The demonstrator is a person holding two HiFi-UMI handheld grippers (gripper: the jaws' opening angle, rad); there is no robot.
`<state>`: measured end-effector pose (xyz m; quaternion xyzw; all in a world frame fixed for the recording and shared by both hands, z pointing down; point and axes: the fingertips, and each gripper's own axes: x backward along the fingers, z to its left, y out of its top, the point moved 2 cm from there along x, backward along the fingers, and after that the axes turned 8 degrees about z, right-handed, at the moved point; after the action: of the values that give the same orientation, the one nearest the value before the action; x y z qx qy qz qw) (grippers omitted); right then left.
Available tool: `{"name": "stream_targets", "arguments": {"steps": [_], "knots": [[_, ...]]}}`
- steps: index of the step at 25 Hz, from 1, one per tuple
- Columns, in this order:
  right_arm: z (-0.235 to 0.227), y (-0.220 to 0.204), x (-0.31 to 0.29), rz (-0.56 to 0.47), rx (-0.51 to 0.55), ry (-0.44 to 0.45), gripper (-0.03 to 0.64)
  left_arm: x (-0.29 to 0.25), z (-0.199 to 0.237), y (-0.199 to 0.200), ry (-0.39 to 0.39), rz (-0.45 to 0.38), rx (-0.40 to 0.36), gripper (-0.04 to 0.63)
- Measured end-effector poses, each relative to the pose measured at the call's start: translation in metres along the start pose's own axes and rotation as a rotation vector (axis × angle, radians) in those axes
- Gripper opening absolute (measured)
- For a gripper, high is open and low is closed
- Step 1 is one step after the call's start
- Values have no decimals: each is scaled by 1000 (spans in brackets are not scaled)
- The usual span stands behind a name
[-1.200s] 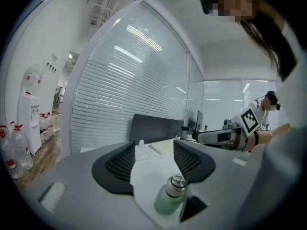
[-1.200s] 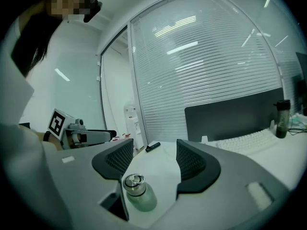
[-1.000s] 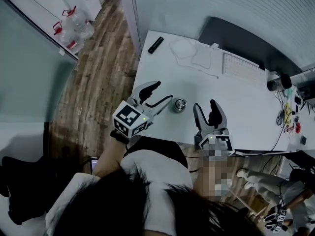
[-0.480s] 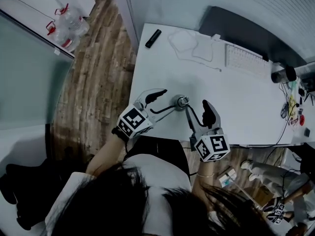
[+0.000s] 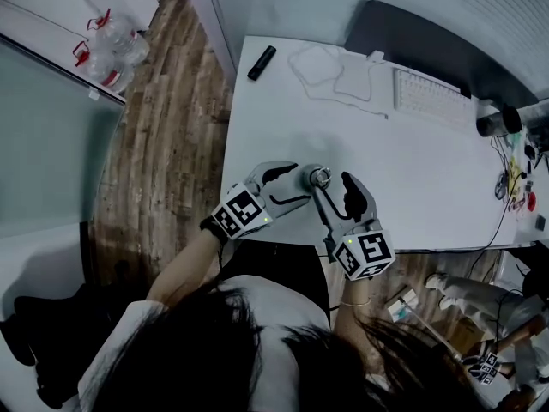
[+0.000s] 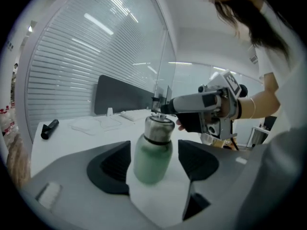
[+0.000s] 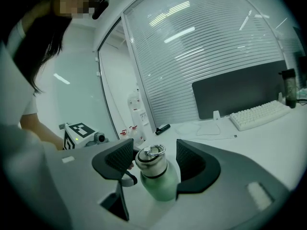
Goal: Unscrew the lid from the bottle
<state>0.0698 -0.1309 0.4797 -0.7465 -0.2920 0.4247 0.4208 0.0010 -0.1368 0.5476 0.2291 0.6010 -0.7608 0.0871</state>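
Left tool (image 5: 297, 186), jaws just widening, and right tool (image 5: 333, 189) straddle bottle (image 6: 152, 159), unclamped.

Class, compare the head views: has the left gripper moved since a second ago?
Yes. The left gripper has closed in on the green steel-lidded bottle; its jaws, which have just been opening, now flank it without touching.

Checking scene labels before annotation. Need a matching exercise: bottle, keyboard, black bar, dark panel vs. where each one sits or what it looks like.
1 bottle
2 keyboard
3 black bar
4 dark panel

A far left corner
B upright along the far edge
C near edge, green body
D right side, white

Pairs: 1-C, 2-D, 3-A, 4-B
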Motion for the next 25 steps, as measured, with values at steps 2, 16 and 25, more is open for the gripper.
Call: {"name": "stream_targets", "arguments": {"steps": [2, 16, 25], "knots": [[2, -1, -4, -1, 14, 13, 255, -7, 0, -6, -19, 18, -18, 342], [9, -17, -27, 30, 107, 72, 255, -38, 2, -19, -55, 34, -51, 353], [8, -14, -26, -5, 150, 114, 249, -38, 3, -19, -72, 51, -64, 354]]}}
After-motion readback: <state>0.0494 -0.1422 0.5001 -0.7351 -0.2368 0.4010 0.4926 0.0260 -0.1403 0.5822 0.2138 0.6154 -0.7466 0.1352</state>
